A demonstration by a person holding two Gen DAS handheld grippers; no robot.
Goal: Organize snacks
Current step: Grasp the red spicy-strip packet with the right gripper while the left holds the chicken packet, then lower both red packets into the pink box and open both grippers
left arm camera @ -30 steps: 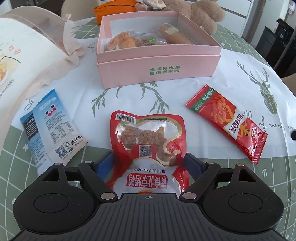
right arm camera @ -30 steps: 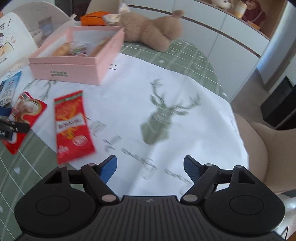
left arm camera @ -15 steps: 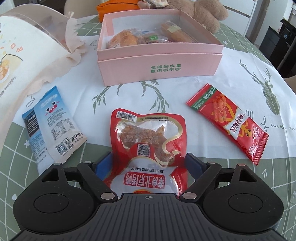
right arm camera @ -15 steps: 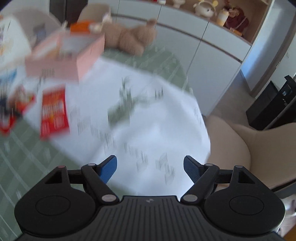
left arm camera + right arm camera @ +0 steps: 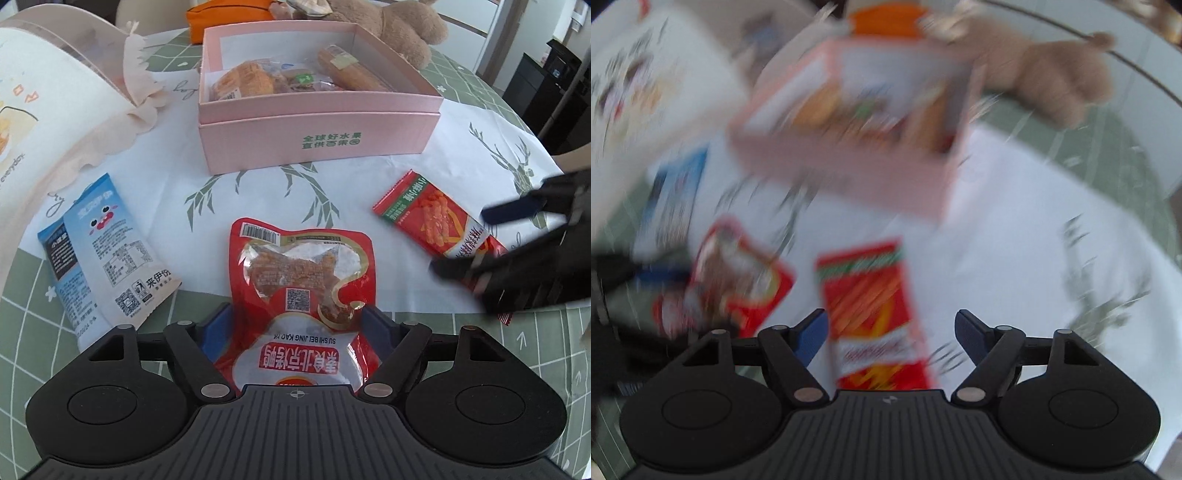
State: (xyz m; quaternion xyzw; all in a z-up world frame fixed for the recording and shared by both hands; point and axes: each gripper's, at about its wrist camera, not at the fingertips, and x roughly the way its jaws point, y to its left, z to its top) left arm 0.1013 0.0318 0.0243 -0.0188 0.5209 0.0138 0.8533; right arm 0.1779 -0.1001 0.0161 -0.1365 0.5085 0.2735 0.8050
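Note:
A red roast-duck snack pouch point(image 5: 301, 295) lies on the table between the open fingers of my left gripper point(image 5: 300, 325). A long red snack packet point(image 5: 436, 225) lies to its right; my right gripper point(image 5: 491, 240) is open over its near end. In the blurred right wrist view that packet point(image 5: 875, 314) runs between the open fingers of my right gripper point(image 5: 890, 332). A blue and white snack packet point(image 5: 103, 254) lies at the left. The open pink box point(image 5: 317, 133) behind holds several wrapped snacks.
A brown teddy bear point(image 5: 391, 22) and an orange pouch point(image 5: 229, 14) lie behind the box. A clear domed cover with a printed card point(image 5: 55, 96) stands at the left. The table point(image 5: 517, 354) has a white and green deer-print cloth.
My right gripper has swung left and down from over the bare cloth to the long red packet. My left gripper has moved slightly forward over the red pouch.

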